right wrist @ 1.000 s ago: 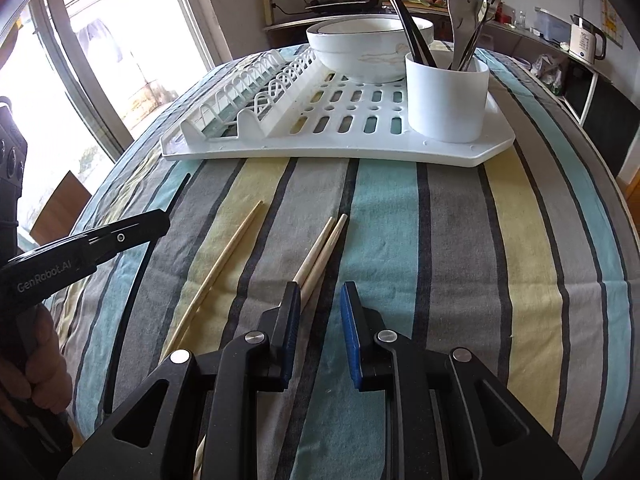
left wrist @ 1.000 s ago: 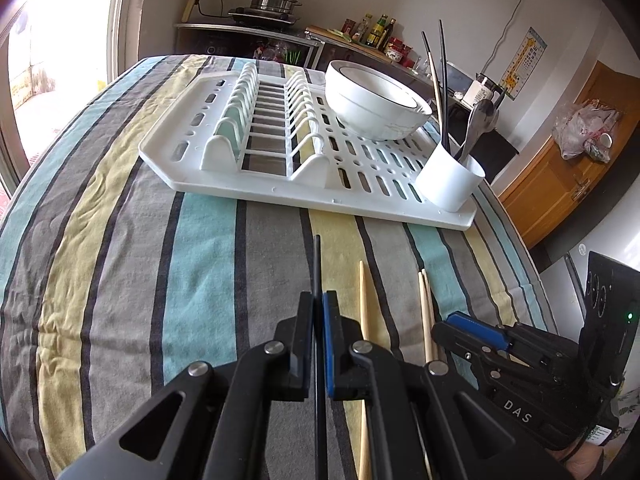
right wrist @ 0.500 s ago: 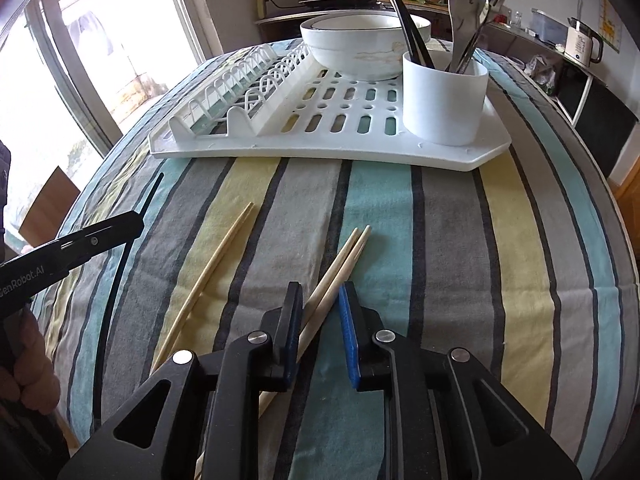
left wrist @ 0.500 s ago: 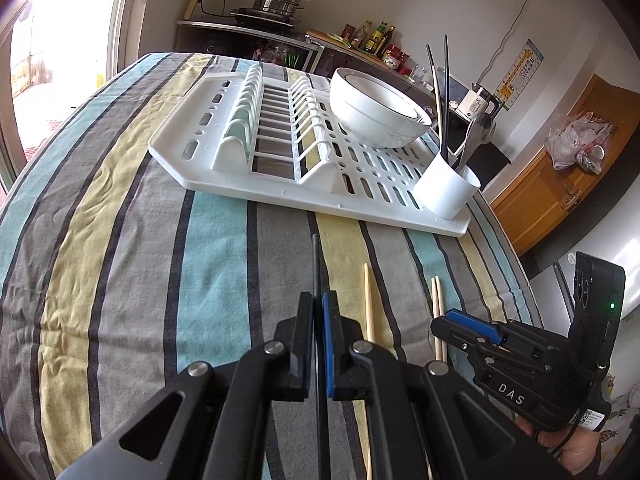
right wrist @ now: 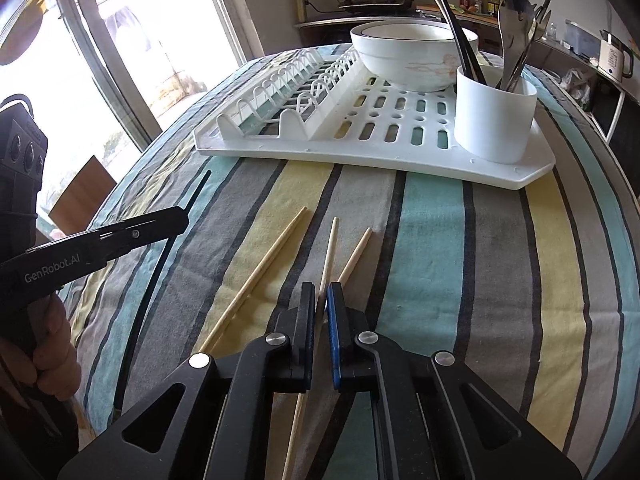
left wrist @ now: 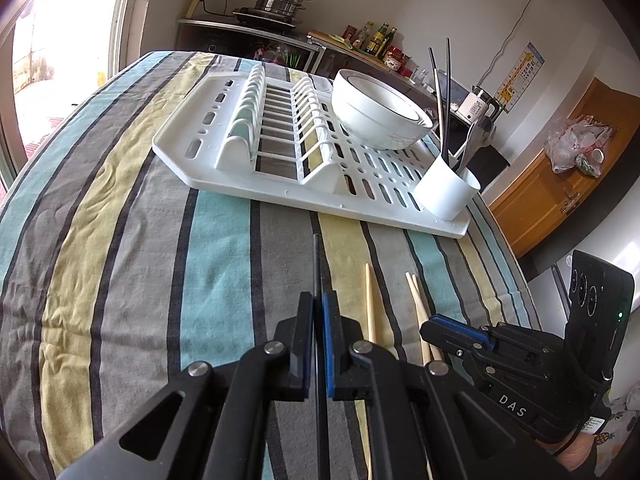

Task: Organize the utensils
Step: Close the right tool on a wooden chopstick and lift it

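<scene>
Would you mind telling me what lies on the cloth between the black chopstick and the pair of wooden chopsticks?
One single wooden chopstick lies between the black chopstick and the pair of wooden chopsticks, apart from both. The right wrist view shows it best.

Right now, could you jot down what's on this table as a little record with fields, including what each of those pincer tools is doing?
surface: table with striped cloth
rack: white dish rack, holding stacked white bowls
holder: white utensil cup at the rack's corner, with black chopsticks and a metal spoon
left gripper: shut on a black chopstick
right gripper: jaws just closed on a wooden chopstick
loose on cloth: two more wooden chopsticks, one on either side of it
</scene>
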### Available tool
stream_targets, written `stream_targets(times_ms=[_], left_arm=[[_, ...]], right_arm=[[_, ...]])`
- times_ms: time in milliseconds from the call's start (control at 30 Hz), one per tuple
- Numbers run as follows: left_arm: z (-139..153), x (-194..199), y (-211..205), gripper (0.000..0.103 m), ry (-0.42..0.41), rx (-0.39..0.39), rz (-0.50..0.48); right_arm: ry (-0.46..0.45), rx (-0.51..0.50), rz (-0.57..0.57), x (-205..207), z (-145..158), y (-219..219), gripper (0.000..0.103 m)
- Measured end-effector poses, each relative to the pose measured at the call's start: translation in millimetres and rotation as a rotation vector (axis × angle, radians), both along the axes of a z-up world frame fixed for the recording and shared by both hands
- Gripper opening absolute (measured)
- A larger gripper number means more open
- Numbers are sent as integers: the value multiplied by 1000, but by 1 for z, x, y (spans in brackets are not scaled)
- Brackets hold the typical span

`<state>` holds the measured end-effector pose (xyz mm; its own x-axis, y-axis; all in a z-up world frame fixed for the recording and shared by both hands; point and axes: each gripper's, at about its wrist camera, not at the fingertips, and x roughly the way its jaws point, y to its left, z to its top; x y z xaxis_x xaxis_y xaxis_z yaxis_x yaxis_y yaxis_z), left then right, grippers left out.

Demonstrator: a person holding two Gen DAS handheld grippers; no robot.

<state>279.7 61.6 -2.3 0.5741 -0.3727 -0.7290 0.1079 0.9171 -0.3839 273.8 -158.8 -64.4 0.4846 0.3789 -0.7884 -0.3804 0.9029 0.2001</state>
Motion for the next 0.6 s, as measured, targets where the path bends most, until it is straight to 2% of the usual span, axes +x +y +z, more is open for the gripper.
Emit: stream_targets(times_ms=[267,600], left_arm=[[8,-2,-7,5,-15,2,-23],[45,-13,-22,5,-96,12,-65]], right_arm=[[-20,19,5,-3,10,-9,6],[-104,82,4,-16,46,-28,5]])
